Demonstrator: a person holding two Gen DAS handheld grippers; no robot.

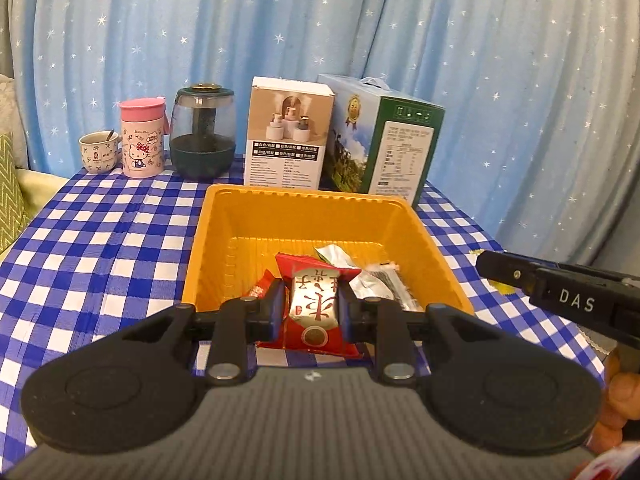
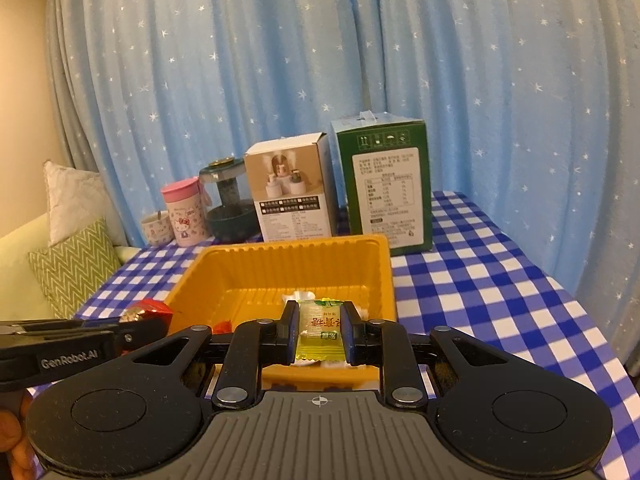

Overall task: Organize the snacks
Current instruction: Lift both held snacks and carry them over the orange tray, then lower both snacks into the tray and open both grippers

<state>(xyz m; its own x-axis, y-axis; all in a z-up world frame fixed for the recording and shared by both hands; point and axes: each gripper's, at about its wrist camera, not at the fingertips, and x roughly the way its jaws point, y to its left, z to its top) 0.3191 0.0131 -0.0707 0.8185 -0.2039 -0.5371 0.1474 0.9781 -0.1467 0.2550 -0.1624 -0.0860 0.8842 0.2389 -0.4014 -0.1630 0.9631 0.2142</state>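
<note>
The left gripper point(image 1: 313, 307) pinches a red-and-silver wrapped snack packet point(image 1: 312, 312) above the ribbed yellow plastic tray point(image 1: 256, 216); the right gripper point(image 2: 320, 330) pinches a translucent yellow-green candy sachet point(image 2: 320, 330) over its near rim.

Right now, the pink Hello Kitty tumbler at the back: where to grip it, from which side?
Grip the pink tumbler mid-body, jaws level, coming from the front. It stands upright and round, with the small cup and dark glass jar crowding both sides. Probably safest below the lid.
</note>
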